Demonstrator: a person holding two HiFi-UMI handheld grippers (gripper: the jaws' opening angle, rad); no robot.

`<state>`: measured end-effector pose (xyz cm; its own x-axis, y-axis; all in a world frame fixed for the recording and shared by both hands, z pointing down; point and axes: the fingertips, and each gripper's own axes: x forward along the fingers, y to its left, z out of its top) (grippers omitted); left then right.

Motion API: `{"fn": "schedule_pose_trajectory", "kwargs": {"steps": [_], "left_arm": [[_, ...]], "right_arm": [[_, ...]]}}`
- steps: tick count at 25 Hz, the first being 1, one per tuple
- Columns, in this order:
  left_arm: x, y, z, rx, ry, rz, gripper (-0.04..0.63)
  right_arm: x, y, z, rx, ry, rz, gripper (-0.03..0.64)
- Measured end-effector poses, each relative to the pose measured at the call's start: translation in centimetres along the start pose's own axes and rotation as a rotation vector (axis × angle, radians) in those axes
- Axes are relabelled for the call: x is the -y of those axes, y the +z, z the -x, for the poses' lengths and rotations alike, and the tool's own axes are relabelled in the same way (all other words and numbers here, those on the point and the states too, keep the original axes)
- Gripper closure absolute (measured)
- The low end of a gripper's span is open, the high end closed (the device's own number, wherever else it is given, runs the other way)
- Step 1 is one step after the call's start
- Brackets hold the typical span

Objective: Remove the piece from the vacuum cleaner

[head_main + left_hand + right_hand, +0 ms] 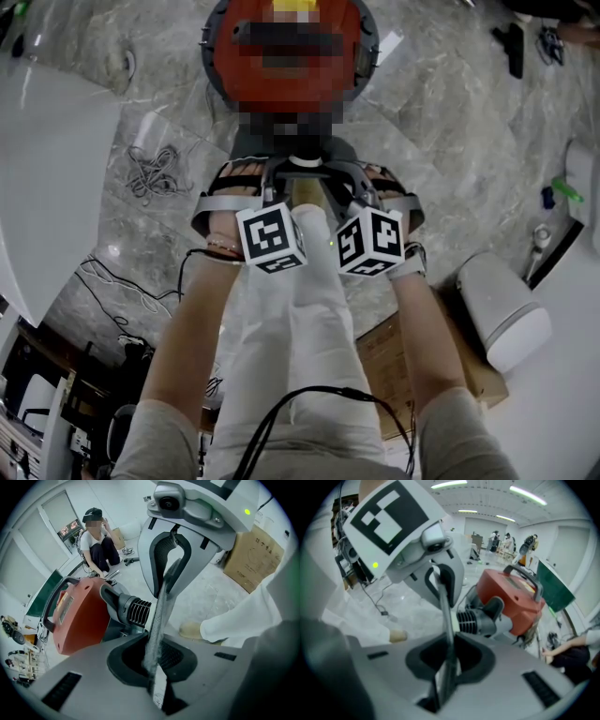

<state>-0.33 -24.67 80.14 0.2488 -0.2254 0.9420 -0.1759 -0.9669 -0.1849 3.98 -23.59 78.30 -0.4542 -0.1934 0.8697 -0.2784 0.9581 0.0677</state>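
Note:
The red vacuum cleaner (pixel 234 56) sits on the marble floor ahead of my feet; it also shows in the left gripper view (pixel 79 616) and the right gripper view (pixel 515 597), with a black ribbed hose port (pixel 133 611) on its near side. A thin grey piece (pixel 159 620) seen edge-on runs between my two grippers, just in front of that port. My left gripper (pixel 157 667) is shut on one end of it, and my right gripper (pixel 447 667) is shut on the other end (pixel 446 616). In the head view both grippers (pixel 281 183) (pixel 333 183) meet nose to nose over the vacuum's dark front.
Loose cables (pixel 155 173) lie on the floor to the left, beside a white tabletop (pixel 47 169). A cardboard box (pixel 384 356) and a white appliance (pixel 502 309) stand to the right. A person (pixel 96 545) crouches beyond the vacuum. My own shoe (pixel 190 631) is close by.

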Motion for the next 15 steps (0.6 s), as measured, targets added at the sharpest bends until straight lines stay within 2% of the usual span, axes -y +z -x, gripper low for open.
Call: {"fn": "schedule_pose_trajectory", "kwargs": {"steps": [6, 12, 15], "left_arm": [[0.5, -0.2, -0.2, 0.003, -0.024, 0.062, 0.548], [0.9, -0.1, -0.8, 0.017, -0.052, 0.115, 0.548], [1.1, -0.2, -1.2, 0.025, -0.085, 0.165, 0.548]], "right_arm": [[-0.2, 0.0, -0.1, -0.005, -0.002, -0.003, 0.568], [-0.1, -0.4, -0.4, -0.014, -0.005, -0.055, 0.568], [0.0, -0.6, -0.6, -0.021, -0.005, -0.053, 0.568]]}}
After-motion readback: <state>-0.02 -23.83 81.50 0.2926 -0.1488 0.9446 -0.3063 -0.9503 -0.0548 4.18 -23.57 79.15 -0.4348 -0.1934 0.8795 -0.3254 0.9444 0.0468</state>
